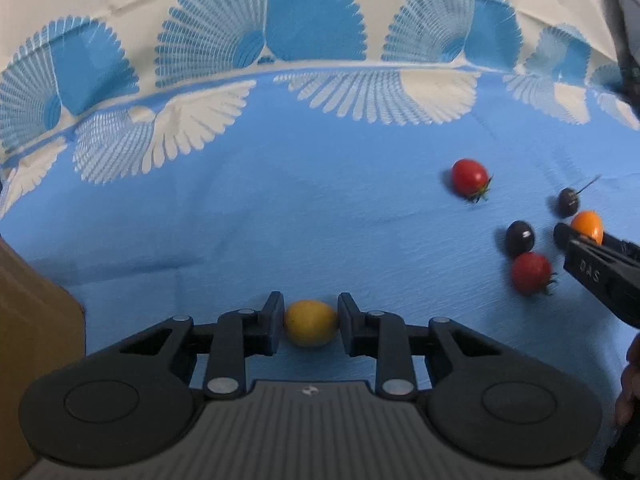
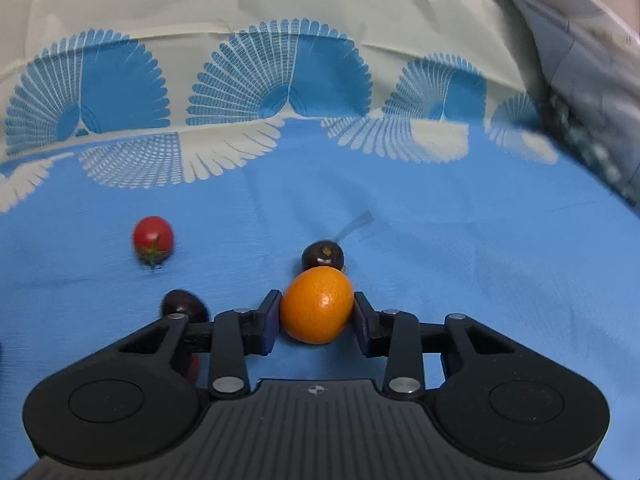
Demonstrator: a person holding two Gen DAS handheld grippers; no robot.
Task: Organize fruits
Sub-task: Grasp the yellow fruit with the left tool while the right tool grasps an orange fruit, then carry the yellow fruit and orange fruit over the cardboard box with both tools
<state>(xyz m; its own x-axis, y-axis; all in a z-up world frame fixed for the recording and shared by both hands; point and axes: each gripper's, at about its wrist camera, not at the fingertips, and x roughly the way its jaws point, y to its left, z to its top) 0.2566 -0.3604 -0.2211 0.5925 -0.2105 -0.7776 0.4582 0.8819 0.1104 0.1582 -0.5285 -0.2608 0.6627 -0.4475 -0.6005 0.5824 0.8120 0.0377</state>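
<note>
The left gripper (image 1: 311, 322) clamps a yellow fruit (image 1: 311, 323) over the blue cloth (image 1: 280, 208). The right gripper (image 2: 316, 312) squeezes an orange kumquat (image 2: 317, 305), just in front of a dark cherry (image 2: 323, 255); a red cherry tomato (image 2: 153, 237) lies apart, leftward.

The tablecloth (image 1: 280, 208) is woven cloth, matt and finely ribbed, with creases running through it. The left gripper (image 1: 311, 326) is matt black plastic with small bright metal pivot pins, its body ridged in grey; the right gripper (image 2: 316, 320) has the same finish. The yellow fruit (image 1: 311, 323) has a dull, smooth skin. The orange fruit (image 2: 317, 305) is glossy with a faintly pitted peel. The red tomato (image 1: 469, 175) and dark cherry (image 1: 519, 237) are smooth and shiny, each catching a highlight. A cardboard box (image 1: 36, 340) at the left edge looks matt brown paperboard
</note>
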